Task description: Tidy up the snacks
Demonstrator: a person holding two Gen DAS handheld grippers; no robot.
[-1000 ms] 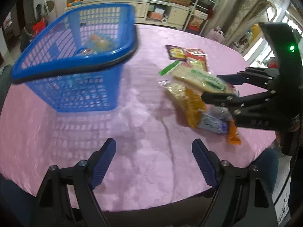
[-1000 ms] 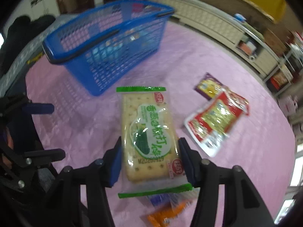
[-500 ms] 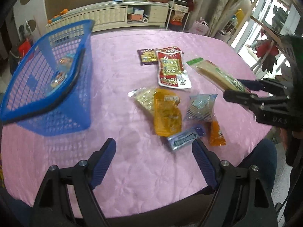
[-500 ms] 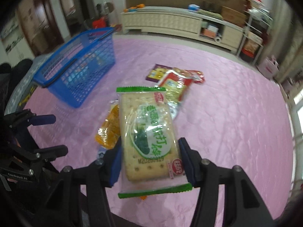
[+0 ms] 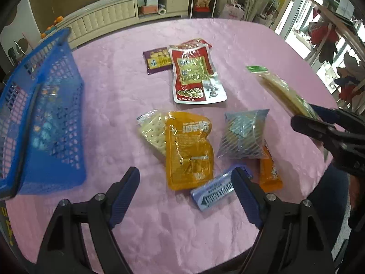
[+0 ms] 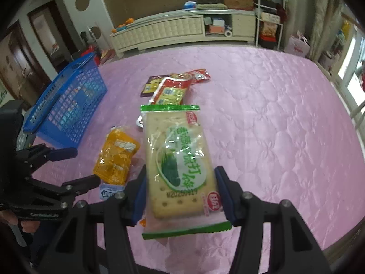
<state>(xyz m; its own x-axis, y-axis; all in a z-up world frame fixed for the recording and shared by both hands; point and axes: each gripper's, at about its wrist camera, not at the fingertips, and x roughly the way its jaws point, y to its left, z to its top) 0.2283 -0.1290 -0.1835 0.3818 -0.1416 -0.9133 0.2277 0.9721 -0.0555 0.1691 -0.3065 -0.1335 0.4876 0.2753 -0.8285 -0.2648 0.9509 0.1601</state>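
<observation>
A round table (image 5: 239,45) under a pink quilted cloth fills both views. At its left edge stands a blue mesh basket (image 5: 45,118), its handle down across the rim, with a few snack packs dimly visible inside.

Loose snacks lie in the middle of the table, well apart from the basket. Farthest back is a red and white pouch (image 5: 196,77) overlapping a small purple packet (image 5: 157,60) on its left. Nearer is an orange pouch (image 5: 189,150) lying over a pale cracker pack (image 5: 151,130). To its right sits a silver-blue striped bag (image 5: 244,134), partly covering a small orange packet (image 5: 270,173). A blue bar wrapper (image 5: 216,190) lies nearest.

The right gripper (image 6: 180,194), raised above the table, holds a green-edged cracker pack (image 6: 180,159) by its long sides, both pads pressed against it, the pack pointing away from the camera.

The left gripper (image 5: 184,196) hangs over the near snacks with its jaws wide apart and nothing between them; its right finger overlaps the blue bar wrapper in view.
</observation>
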